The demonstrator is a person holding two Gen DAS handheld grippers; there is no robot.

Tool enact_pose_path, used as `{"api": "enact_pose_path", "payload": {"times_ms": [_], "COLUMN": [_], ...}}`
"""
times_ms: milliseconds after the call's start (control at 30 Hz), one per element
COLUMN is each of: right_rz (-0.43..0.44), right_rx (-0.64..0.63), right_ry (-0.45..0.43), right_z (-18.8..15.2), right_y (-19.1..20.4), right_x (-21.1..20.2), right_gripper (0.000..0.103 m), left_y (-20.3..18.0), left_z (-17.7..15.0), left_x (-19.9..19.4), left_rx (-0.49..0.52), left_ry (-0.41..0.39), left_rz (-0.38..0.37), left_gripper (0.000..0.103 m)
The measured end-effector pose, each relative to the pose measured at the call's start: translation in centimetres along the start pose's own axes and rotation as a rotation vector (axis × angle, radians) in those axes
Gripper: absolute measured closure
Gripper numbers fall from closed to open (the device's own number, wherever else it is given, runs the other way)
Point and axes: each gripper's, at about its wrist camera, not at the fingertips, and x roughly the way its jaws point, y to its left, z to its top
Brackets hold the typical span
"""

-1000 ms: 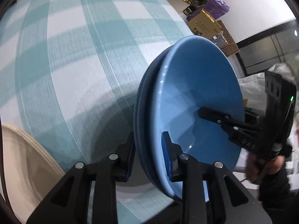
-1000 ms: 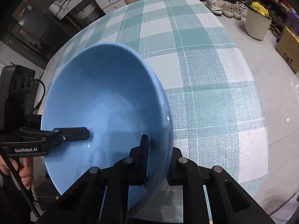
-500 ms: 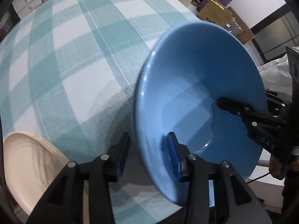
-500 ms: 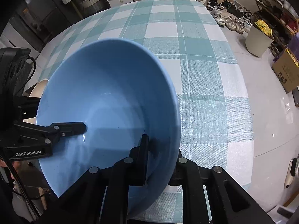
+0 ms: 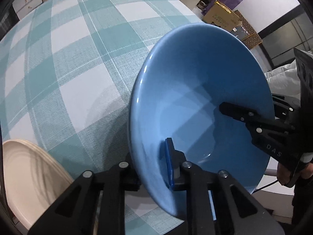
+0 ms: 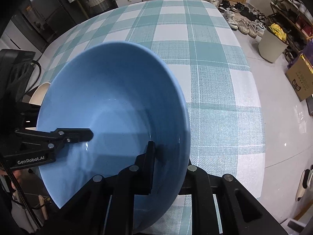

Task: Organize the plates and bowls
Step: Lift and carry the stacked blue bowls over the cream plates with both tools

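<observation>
Jaws of left gripper (image 5: 151, 164) just closing onto blue bowl (image 5: 203, 98) rim, right gripper (image 6: 170, 156) clamping opposite rim, cream plate (image 5: 25, 174) cut off.

Black angular left gripper (image 5: 154, 168), blue pads (image 5: 168, 164), silver screws, "GenRobot.AI" in white. Black right gripper (image 6: 168, 156), silver screws, "DAS" lettering, black cable (image 5: 266, 186) trailing below its handle.
</observation>
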Motion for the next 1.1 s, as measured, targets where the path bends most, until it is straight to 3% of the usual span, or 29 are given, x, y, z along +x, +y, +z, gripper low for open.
{"api": "enact_pose_path", "payload": {"times_ms": [67,200,433,567,1100], "right_rz": [0.000,-0.012,-0.017,-0.030,-0.003], "right_rx": [-0.003,-0.018,-0.013,-0.034,-0.067], "right_ry": [0.001,0.005,0.010,0.016,-0.013], "right_z": [0.0,0.2,0.7,0.9,3.2], "right_y": [0.0,0.4,0.3,0.9,3.7], "right_x": [0.0,-0.2,-0.4,-0.5,-2.5], "right_gripper": [0.088,0.088,0.089,0.089,0.089], "left_y": [0.0,-1.2,-0.5,-0.7,1.9], "left_z": [0.1,0.6,0.6,0.2,-0.8], "left_x": [-0.1,-0.3,-0.2,-0.6,-3.9], "left_rx": [-0.004,0.032,-0.004,0.006,-0.053], "left_ry": [0.003,0.008,0.034,0.043,-0.001], "left_rz": [0.004,0.079,0.051,0.081,0.075], "left_gripper": [0.086,0.086,0.086,0.084,0.084]}}
